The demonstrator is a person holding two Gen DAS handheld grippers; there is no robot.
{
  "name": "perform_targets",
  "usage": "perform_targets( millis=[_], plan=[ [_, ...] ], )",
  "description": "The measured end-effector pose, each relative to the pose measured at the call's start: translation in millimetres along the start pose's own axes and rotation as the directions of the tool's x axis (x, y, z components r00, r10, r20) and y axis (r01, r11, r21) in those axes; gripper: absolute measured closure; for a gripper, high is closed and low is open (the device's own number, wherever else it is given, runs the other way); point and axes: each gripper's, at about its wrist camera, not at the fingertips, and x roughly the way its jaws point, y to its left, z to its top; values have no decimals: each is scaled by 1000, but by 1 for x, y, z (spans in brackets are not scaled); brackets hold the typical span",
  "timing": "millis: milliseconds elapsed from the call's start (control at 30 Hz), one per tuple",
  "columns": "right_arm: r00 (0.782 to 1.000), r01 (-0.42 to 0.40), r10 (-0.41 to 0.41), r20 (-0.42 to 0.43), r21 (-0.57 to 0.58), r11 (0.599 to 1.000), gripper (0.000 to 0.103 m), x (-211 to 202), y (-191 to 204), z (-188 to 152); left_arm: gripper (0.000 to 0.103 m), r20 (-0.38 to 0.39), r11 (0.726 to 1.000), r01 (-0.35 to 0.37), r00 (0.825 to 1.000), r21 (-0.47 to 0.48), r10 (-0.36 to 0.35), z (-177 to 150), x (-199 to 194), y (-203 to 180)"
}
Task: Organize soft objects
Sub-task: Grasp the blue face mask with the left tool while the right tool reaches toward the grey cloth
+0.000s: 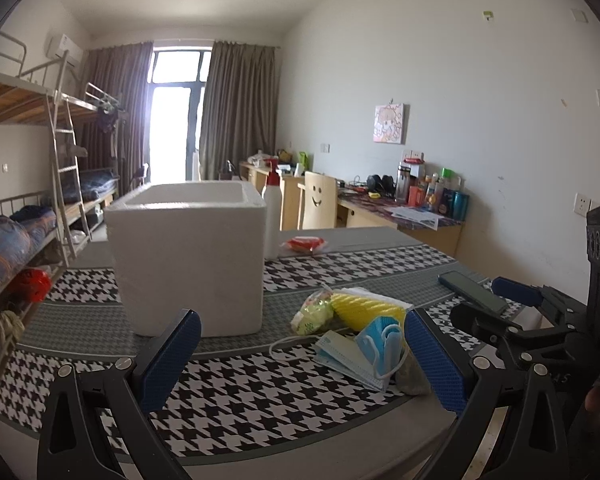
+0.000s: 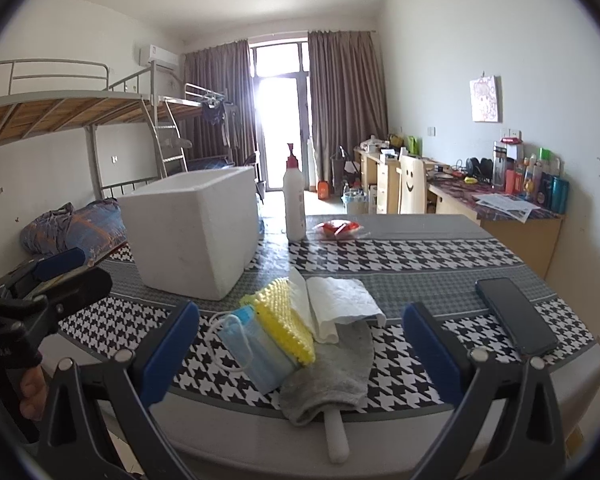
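Both grippers are held low over the near edge of the tabletop (image 2: 420,256), which is covered in a houndstooth cloth. The left gripper (image 1: 300,356) is spread wide with nothing between its pads, and the right gripper (image 2: 300,348) is likewise held apart and empty. A heap of soft things is seen just ahead: blue face masks (image 2: 256,352), a yellow knobbly sponge (image 2: 284,320), white tissue paper (image 2: 340,300) and a grey sock (image 2: 332,380). A small green packet (image 1: 314,312), perhaps a snack, lies beside the heap. A white foam box (image 1: 188,256) stands open behind it, and a dark phone (image 2: 516,316) lies to the right.
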Motion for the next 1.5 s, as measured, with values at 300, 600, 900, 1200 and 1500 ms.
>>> perform_targets(
  millis=[300,600,900,1200,1500],
  plan=[
    [999,26,-25,-45,9,1000,0,10,-4,-8,1,-60,999,51,997,-4,-52,-9,20,-6],
    [994,53,-49,-93,34,998,0,19,-15,-18,1,-134,992,122,984,23,-118,-29,45,-25],
    [987,81,-73,-141,56,995,0,26,-27,-35,1,-186,986,161,971,40,-151,-38,67,-37],
    [984,85,-71,-166,83,993,0,32,-38,-41,1,-234,987,157,961,18,-149,-42,92,-37],
    [981,94,-74,-181,107,990,0,34,-49,-47,6,-258,980,198,948,20,-186,-40,103,-49]
  ],
)
